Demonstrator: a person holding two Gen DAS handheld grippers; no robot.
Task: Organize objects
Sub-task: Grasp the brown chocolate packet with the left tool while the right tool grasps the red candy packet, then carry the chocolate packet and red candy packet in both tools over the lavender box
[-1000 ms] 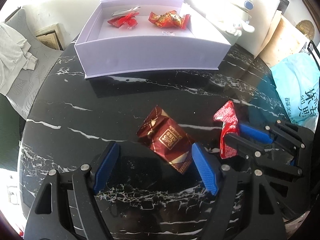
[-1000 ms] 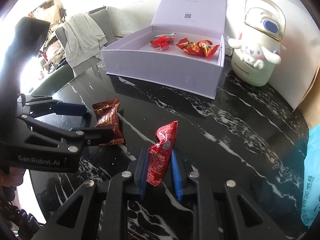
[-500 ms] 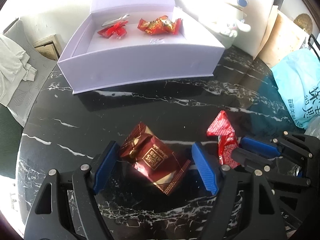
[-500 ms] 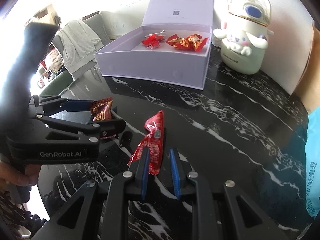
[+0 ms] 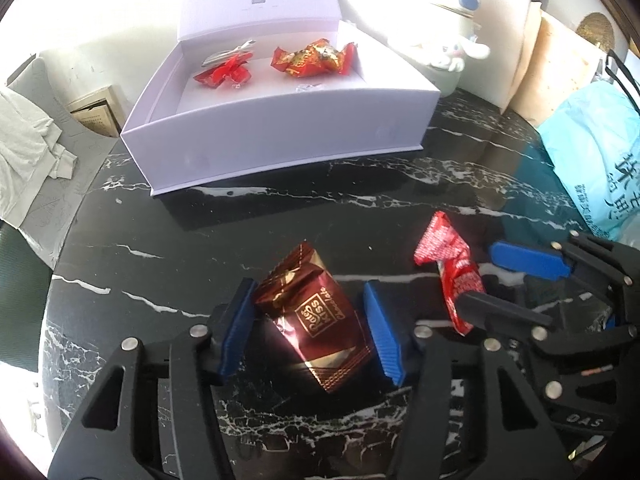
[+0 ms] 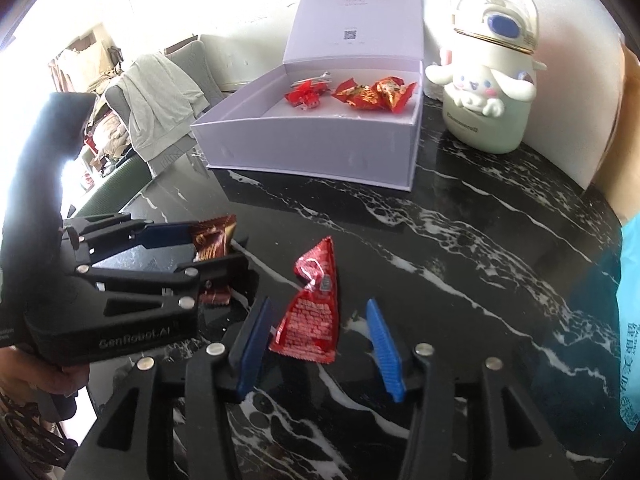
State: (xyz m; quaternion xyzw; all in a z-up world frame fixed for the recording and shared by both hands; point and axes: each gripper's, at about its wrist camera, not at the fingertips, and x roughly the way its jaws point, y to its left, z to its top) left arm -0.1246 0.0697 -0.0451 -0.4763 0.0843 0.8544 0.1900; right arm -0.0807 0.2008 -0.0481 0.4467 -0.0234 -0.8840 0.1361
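Wrappers sit between both your spread grippers: brown chocolate packet (image 5: 316,320) inside the left gripper (image 5: 314,328), red packet (image 6: 312,312) inside the right gripper (image 6: 316,338). Lavender box (image 6: 320,148) stands at 12 o'clock, mascot jar (image 6: 488,92) at 1.

Blown-out daylight behind, glossy glare, fisheye-bent edges

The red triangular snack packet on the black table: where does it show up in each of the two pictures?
Left wrist view: the red packet sits right of centre, between the right tongs' blue pads.
Right wrist view: the red packet lies low in the middle, between the open blue pads.
Shared landmark: the open lilac box stands behind it in both.
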